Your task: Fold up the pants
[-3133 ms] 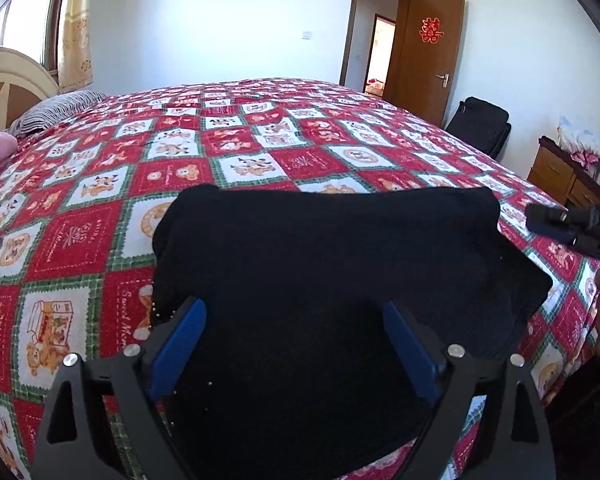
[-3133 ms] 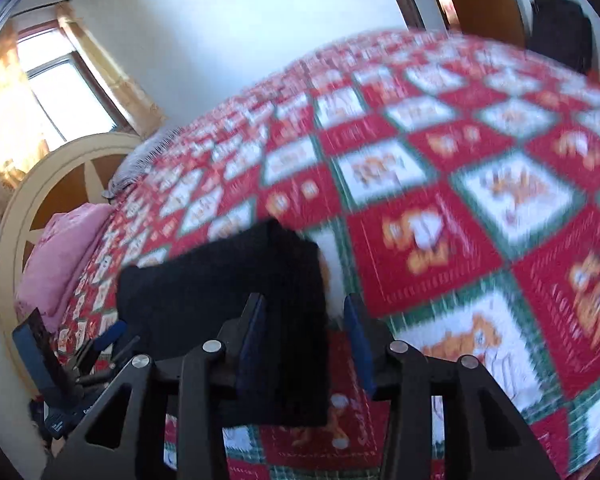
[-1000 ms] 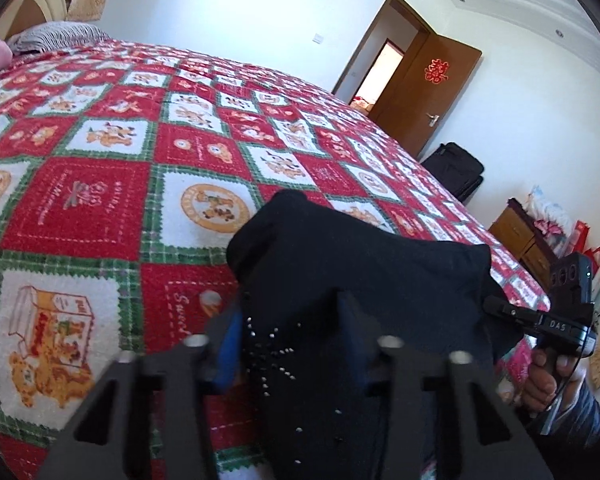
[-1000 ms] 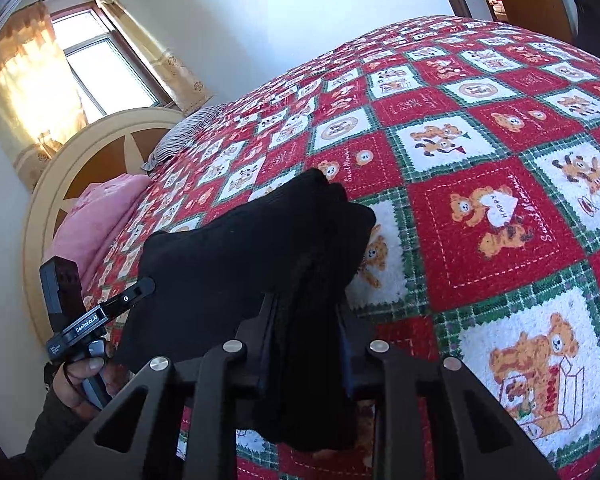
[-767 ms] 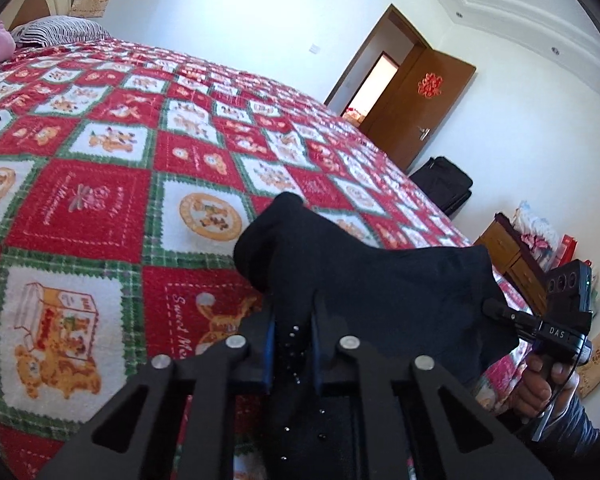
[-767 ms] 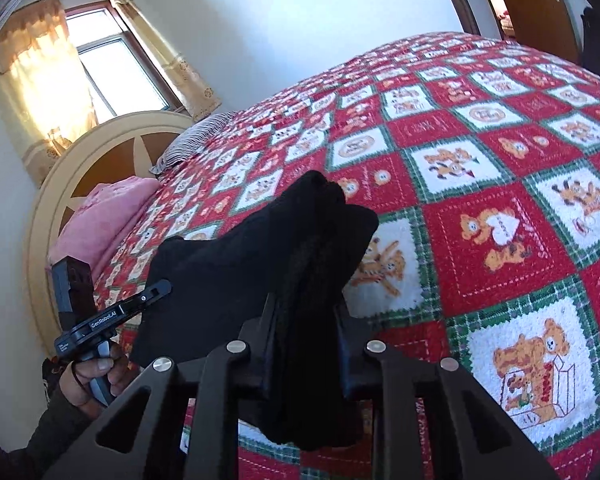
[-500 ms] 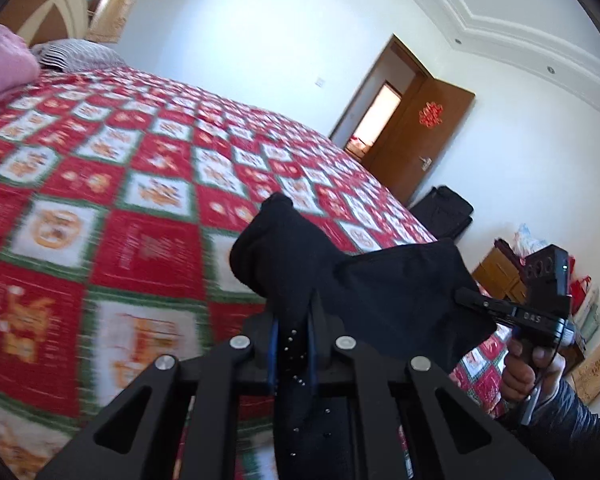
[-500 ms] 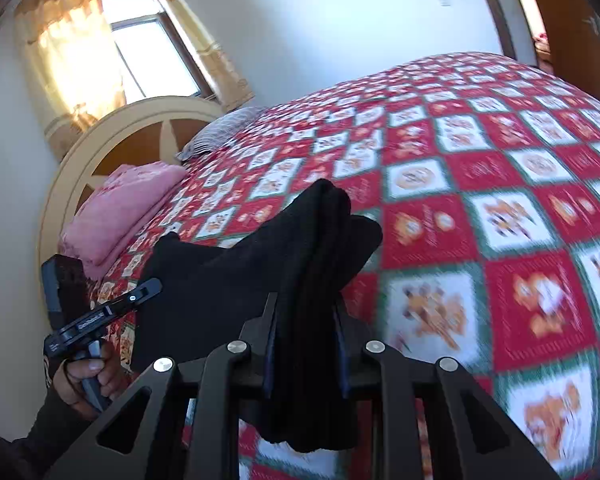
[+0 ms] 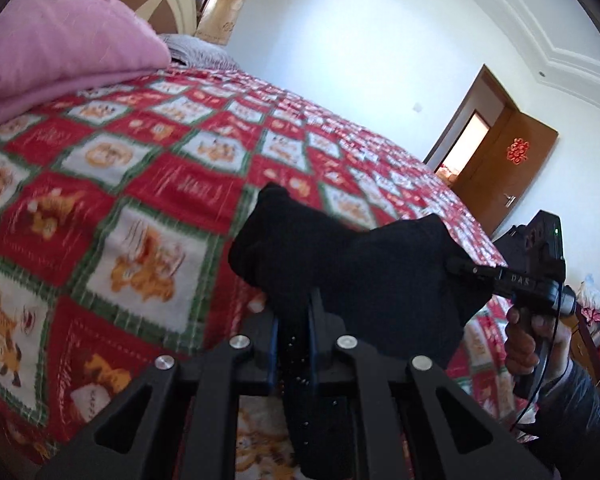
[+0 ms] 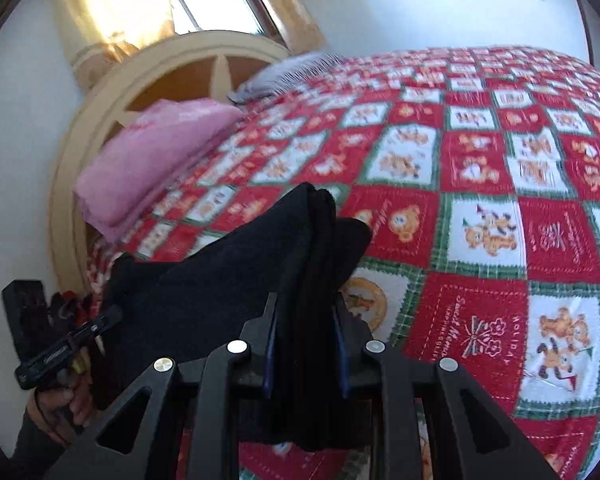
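The folded black pants point(image 9: 352, 264) hang in the air between both grippers, above the red patchwork bedspread point(image 9: 140, 200). My left gripper point(image 9: 294, 320) is shut on the left end of the bundle. My right gripper point(image 10: 304, 328) is shut on the right end, where several stacked layers show point(image 10: 320, 248). The right gripper also shows at the right of the left wrist view point(image 9: 512, 276); the left gripper shows at the lower left of the right wrist view point(image 10: 68, 344).
A pink folded quilt point(image 9: 60, 48) and a striped pillow point(image 10: 292, 72) lie by the cream headboard point(image 10: 112, 92). A brown door point(image 9: 508, 176) stands open at the far right. The bedspread point(image 10: 500, 240) stretches wide beyond the pants.
Both grippers closed on the ends of the pants, lifted the bundle off the bed and swung it toward the headboard side.
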`<action>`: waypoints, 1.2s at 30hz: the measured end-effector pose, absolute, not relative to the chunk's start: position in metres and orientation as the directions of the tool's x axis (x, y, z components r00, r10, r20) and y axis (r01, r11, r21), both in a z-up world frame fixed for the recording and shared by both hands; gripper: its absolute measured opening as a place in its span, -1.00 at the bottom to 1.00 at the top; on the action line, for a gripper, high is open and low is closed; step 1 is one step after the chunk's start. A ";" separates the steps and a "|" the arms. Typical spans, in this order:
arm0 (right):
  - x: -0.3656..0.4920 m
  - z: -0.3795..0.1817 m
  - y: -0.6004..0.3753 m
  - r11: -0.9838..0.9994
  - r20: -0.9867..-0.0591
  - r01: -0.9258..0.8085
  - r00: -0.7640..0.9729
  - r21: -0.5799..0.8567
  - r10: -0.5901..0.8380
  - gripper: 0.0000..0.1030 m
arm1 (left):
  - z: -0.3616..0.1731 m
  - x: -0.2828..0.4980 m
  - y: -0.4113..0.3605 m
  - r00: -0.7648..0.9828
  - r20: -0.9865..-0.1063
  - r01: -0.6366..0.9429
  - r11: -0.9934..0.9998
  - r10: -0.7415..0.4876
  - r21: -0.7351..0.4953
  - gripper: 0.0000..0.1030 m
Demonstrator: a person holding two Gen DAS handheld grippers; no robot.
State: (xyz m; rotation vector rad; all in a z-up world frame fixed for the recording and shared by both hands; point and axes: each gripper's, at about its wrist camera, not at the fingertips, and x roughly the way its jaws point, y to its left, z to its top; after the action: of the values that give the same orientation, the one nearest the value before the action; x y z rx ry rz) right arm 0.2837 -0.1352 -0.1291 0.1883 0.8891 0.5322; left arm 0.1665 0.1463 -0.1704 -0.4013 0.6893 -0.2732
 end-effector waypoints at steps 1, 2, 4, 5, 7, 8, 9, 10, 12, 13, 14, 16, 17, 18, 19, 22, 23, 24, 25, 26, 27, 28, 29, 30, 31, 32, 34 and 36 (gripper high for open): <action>0.288 -0.137 -0.140 0.860 -0.701 -0.336 0.500 0.385 0.509 -0.52 | -0.173 0.166 0.145 0.744 -0.562 0.106 0.893 -0.362 -0.437 -0.47; 0.290 -0.141 -0.145 0.866 -0.711 -0.317 0.495 0.387 0.500 -0.47 | -0.178 0.168 0.144 0.748 -0.569 0.089 0.901 -0.342 -0.425 -0.17; 0.294 -0.151 -0.158 0.877 -0.730 -0.276 0.487 0.393 0.480 -0.11 | -0.183 0.172 0.148 0.755 -0.583 0.042 0.909 -0.301 -0.415 0.32; 0.296 -0.155 -0.167 0.881 -0.732 -0.247 0.491 0.403 0.472 0.17 | -0.187 0.175 0.151 0.762 -0.571 0.034 0.900 -0.304 -0.434 0.34; 0.294 -0.158 -0.178 0.874 -0.723 -0.231 0.493 0.427 0.484 0.22 | -0.190 0.177 0.153 0.772 -0.557 0.037 0.896 -0.306 -0.442 0.37; 0.293 -0.158 -0.181 0.875 -0.721 -0.231 0.497 0.426 0.483 0.22 | -0.190 0.176 0.151 0.773 -0.559 0.037 0.901 -0.301 -0.433 0.37; 0.292 -0.157 -0.182 0.878 -0.721 -0.230 0.503 0.420 0.477 0.22 | -0.188 0.175 0.151 0.771 -0.565 0.032 0.904 -0.294 -0.426 0.37; 0.290 -0.155 -0.184 0.881 -0.720 -0.227 0.510 0.415 0.471 0.23 | -0.187 0.171 0.153 0.768 -0.571 0.027 0.906 -0.289 -0.423 0.37; 0.284 -0.148 -0.191 0.888 -0.711 -0.203 0.538 0.413 0.454 0.29 | -0.181 0.164 0.155 0.762 -0.592 -0.003 0.913 -0.262 -0.408 0.39; 0.280 -0.146 -0.196 0.888 -0.703 -0.192 0.550 0.418 0.450 0.29 | -0.176 0.158 0.155 0.766 -0.599 -0.021 0.922 -0.233 -0.386 0.39; 0.275 -0.143 -0.202 0.891 -0.699 -0.180 0.563 0.418 0.442 0.29 | -0.169 0.150 0.154 0.778 -0.596 -0.036 0.934 -0.198 -0.357 0.41; 0.260 -0.135 -0.214 0.914 -0.704 -0.138 0.598 0.381 0.384 0.29 | -0.159 0.135 0.150 0.797 -0.588 -0.060 0.950 -0.139 -0.305 0.53; 0.251 -0.131 -0.220 0.922 -0.702 -0.123 0.615 0.367 0.361 0.29 | -0.154 0.130 0.147 0.805 -0.582 -0.068 0.957 -0.115 -0.284 0.58; 0.240 -0.126 -0.225 0.926 -0.699 -0.115 0.624 0.360 0.350 0.29 | -0.148 0.123 0.141 0.814 -0.573 -0.073 0.963 -0.093 -0.259 0.59; 0.231 -0.122 -0.227 0.928 -0.698 -0.112 0.628 0.355 0.343 0.29 | -0.140 0.114 0.134 0.822 -0.566 -0.081 0.969 -0.068 -0.233 0.59; 0.194 -0.103 -0.227 0.950 -0.701 -0.123 0.648 0.289 0.297 0.29 | -0.121 0.091 0.115 0.840 -0.539 -0.070 0.975 -0.056 -0.209 0.74; 0.180 -0.094 -0.224 0.955 -0.691 -0.140 0.663 0.263 0.287 0.30 | -0.114 0.082 0.108 0.851 -0.522 -0.067 0.979 -0.045 -0.193 0.83; 0.167 -0.086 -0.220 0.957 -0.679 -0.160 0.676 0.244 0.286 0.30 | -0.108 0.075 0.103 0.860 -0.508 -0.060 0.983 -0.038 -0.176 0.86; 0.156 -0.078 -0.215 0.957 -0.666 -0.180 0.688 0.229 0.288 0.30 | -0.099 0.065 0.096 0.872 -0.489 -0.049 0.988 -0.030 -0.149 0.91; 0.145 -0.069 -0.210 0.956 -0.651 -0.202 0.700 0.213 0.293 0.34 | -0.091 0.056 0.090 0.878 -0.478 -0.044 0.992 -0.020 -0.122 0.94; 0.129 -0.056 -0.202 0.954 -0.628 -0.236 0.718 0.186 0.300 0.37 | -0.085 0.049 0.087 0.882 -0.471 -0.038 0.994 -0.016 -0.106 0.96; 0.118 -0.046 -0.196 0.952 -0.611 -0.257 0.731 0.166 0.304 0.40 | -0.079 0.045 0.084 0.885 -0.465 -0.033 0.995 -0.015 -0.096 1.00; 0.107 -0.036 -0.192 0.950 -0.592 -0.276 0.745 0.146 0.308 0.42 | -0.074 0.041 0.083 0.890 -0.456 -0.030 0.996 -0.014 -0.088 1.00; 0.093 -0.023 -0.187 0.949 -0.565 -0.291 0.766 0.121 0.307 0.44 | -0.066 0.034 0.081 0.900 -0.436 -0.025 0.996 -0.012 -0.080 1.00; 0.083 -0.015 -0.184 0.948 -0.543 -0.298 0.781 0.109 0.308 0.49 | -0.061 0.031 0.079 0.904 -0.428 -0.024 0.997 -0.012 -0.078 1.00; 0.070 -0.004 -0.181 0.945 -0.513 -0.313 0.797 0.100 0.318 0.53 | -0.055 0.029 0.080 0.907 -0.420 -0.024 0.997 -0.012 -0.080 1.00; 0.052 0.009 -0.175 0.936 -0.483 -0.344 0.808 0.079 0.337 0.59 | -0.046 0.025 0.078 0.914 -0.405 -0.013 0.996 -0.023 -0.086 1.00; 0.038 0.019 -0.169 0.935 -0.460 -0.351 0.823 0.052 0.334 0.60 | -0.038 0.020 0.076 0.923 -0.384 -0.002 0.997 -0.029 -0.080 1.00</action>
State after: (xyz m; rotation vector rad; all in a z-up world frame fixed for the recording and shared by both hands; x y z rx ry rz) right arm 0.0382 -0.1692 0.0186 -0.0354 0.4826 0.3641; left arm 0.0195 0.0755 -0.0383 -0.0796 0.3955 -0.0134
